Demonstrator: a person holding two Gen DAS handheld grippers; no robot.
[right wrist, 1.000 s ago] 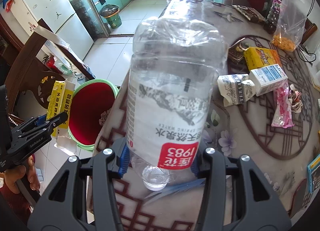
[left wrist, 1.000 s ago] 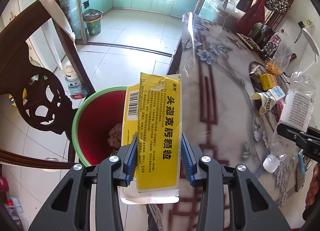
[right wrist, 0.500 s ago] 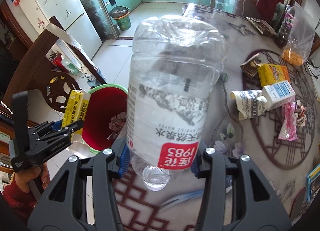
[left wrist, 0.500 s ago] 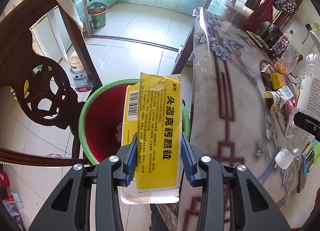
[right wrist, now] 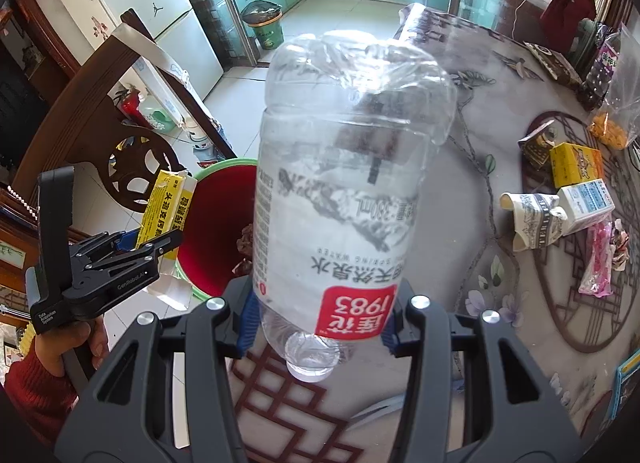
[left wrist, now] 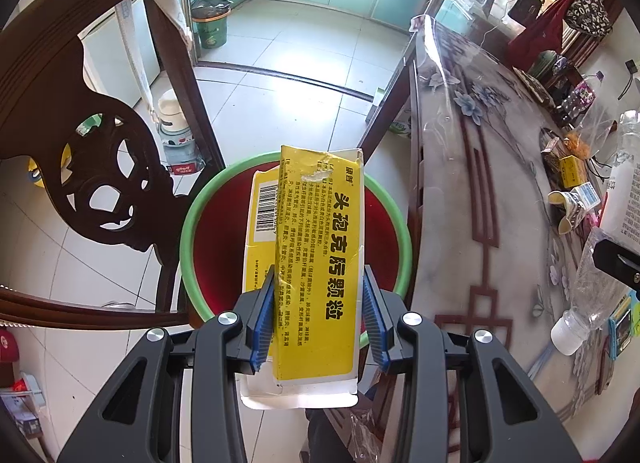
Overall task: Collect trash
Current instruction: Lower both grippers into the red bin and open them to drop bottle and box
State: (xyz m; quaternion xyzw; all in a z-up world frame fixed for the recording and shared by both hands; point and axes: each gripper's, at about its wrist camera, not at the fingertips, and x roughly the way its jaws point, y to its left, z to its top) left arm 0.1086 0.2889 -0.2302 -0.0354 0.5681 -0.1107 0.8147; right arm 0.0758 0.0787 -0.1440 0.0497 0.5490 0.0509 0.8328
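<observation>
Holding the yellow box [left wrist: 318, 263] tight, the left gripper [left wrist: 318, 315] hangs right over the red bin [left wrist: 294, 239] so it can drop in. The right gripper [right wrist: 320, 319] squeezes an empty bottle [right wrist: 344, 191] (upside down) above the table [right wrist: 480, 103], likely next.

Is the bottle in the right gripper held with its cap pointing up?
No: the plastic water bottle is upside down in the right gripper, cap lowest, label inverted.
</observation>
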